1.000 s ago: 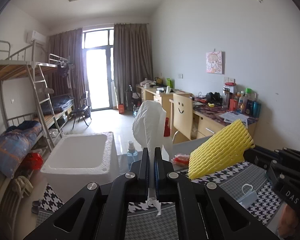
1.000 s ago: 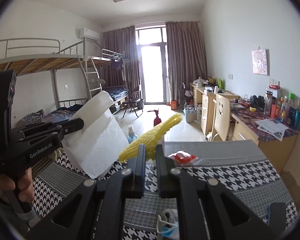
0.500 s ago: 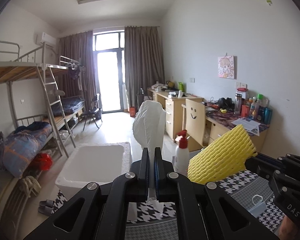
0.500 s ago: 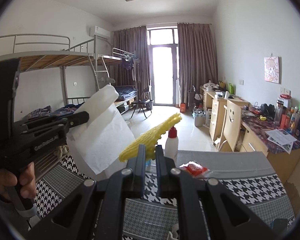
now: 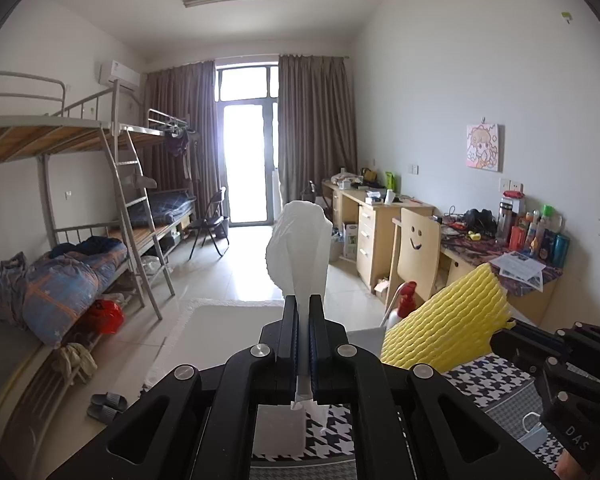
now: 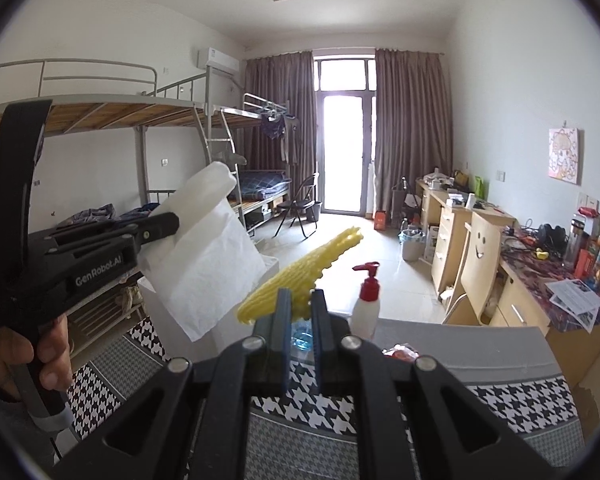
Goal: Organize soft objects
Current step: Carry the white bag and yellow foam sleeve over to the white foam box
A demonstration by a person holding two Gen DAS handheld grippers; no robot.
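Observation:
My left gripper [image 5: 303, 304] is shut on a white soft sheet [image 5: 298, 250] that stands up from its jaws, high above the table. In the right wrist view the same left gripper [image 6: 168, 226] holds that white sheet [image 6: 204, 268] at the left. My right gripper [image 6: 300, 300] is shut on a yellow foam net sleeve [image 6: 300, 280] that points up and right. The yellow sleeve [image 5: 444, 328] also shows at the right of the left wrist view, held by the right gripper [image 5: 500, 336].
A white foam box [image 5: 228, 320] stands below, beyond the houndstooth-covered table [image 6: 520, 396]. A red-capped pump bottle [image 6: 366, 300], a red packet [image 6: 400, 352] and a blue face mask [image 5: 534, 436] are on the table. A chair [image 6: 478, 264] and desks line the right wall.
Both grippers have risen with their objects. The table and foam box have sunk lower in both views, and the pump bottle has come into sight.

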